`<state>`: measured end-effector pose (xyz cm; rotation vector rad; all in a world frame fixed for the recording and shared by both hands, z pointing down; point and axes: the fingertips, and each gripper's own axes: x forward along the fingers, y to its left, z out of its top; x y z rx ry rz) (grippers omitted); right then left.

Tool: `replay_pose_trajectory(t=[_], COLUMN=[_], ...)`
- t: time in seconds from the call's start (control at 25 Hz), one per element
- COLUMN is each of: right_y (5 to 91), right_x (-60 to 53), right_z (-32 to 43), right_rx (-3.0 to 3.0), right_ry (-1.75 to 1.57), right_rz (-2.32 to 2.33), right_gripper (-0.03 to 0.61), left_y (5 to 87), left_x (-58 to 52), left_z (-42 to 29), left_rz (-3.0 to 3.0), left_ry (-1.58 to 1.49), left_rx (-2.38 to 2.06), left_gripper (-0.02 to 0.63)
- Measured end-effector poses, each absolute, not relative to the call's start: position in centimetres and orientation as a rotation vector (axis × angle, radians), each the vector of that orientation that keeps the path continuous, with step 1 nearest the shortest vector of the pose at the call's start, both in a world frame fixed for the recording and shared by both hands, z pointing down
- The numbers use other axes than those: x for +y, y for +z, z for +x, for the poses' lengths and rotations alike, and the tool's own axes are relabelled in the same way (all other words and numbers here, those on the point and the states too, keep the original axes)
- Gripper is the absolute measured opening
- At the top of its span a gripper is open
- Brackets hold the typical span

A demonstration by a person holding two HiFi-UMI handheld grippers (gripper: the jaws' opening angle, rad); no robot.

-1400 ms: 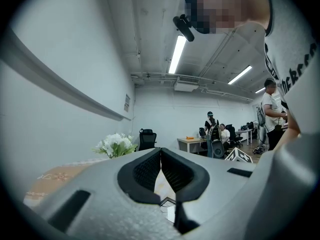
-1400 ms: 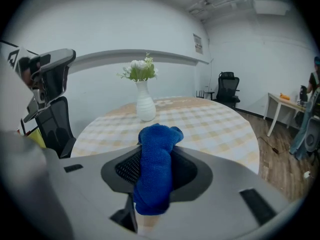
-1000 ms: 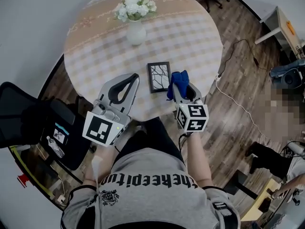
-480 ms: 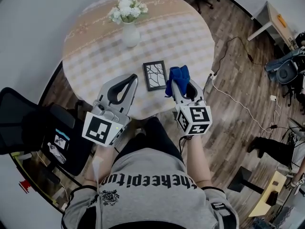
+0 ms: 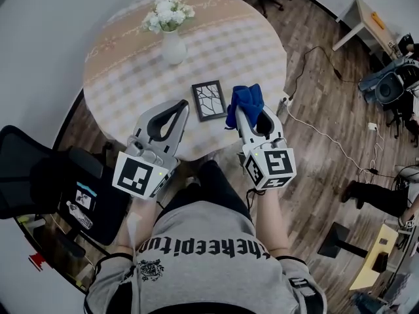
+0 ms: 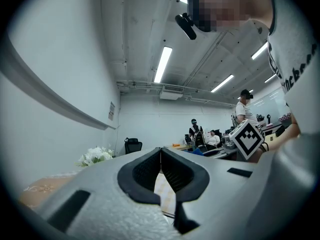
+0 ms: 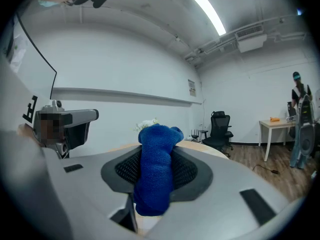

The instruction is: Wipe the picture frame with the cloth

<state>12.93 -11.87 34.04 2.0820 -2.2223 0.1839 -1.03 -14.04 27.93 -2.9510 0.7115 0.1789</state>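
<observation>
A small black picture frame [image 5: 209, 100] with a branch drawing lies flat on the round checked table [image 5: 131, 77], near its front edge. My right gripper [image 5: 241, 112] is shut on a bunched blue cloth [image 5: 245, 101] just right of the frame; in the right gripper view the cloth [image 7: 156, 169] fills the gap between the jaws. My left gripper [image 5: 179, 108] hangs over the table's front edge, left of the frame, its jaws closed together with nothing between them [image 6: 161, 151].
A white vase of white flowers [image 5: 171, 39] stands at the back of the table. A black office chair [image 5: 39, 175] is at my left. Cables [image 5: 314, 129] trail over the wooden floor at the right, near a desk [image 5: 366, 25].
The view has drifted, so table and frame sit slightly more to the left and higher. The right gripper with the cloth has risen a little toward the frame. The left gripper has hardly moved.
</observation>
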Motion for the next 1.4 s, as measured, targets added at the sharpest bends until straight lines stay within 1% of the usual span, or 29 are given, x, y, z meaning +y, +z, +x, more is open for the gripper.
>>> replay_pose_trajectory(t=[0.72, 1.4], right_y=[32.1, 30.5], right_x=[-10.0, -6.7], right_z=[11.4, 13.3], right_rx=[-2.292, -2.389], right_ry=[0.121, 0.087], right_rz=[2.119, 2.058], right_gripper=[0.144, 0.144], left_y=[27.4, 26.3], left_x=[-13.1, -8.9], left_z=[-2.3, -0.2], left_rz=[-2.933, -2.891], left_ry=[0.209, 0.207], left_rx=[0.724, 0.806], left_gripper=[0.017, 0.017])
